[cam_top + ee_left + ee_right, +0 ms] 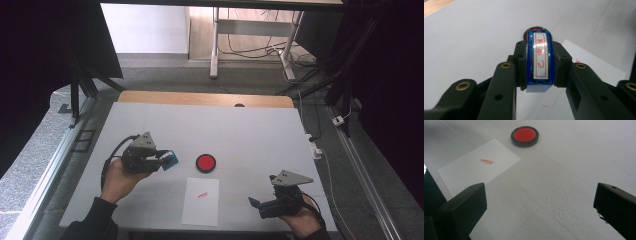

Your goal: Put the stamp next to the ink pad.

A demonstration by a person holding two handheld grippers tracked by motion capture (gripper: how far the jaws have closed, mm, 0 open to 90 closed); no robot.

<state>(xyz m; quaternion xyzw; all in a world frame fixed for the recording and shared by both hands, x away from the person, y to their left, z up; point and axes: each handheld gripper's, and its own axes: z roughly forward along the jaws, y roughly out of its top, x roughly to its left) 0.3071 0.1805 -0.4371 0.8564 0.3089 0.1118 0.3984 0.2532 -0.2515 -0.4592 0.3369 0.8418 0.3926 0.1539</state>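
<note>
My left gripper (159, 159), left of centre in the high view, is clamped on the blue rectangular plastic stamp (539, 60) with red characters on its label, held just left of the round black ink pad (205, 163) with its red face. The white paper sheet (201, 201) at lower centre already bears one red imprint (486, 162), so I judge one stamping done; left is re-inking or setting the stamp down. My right gripper (260, 205), lower right, rests with jaws wide apart, holding nothing
</note>
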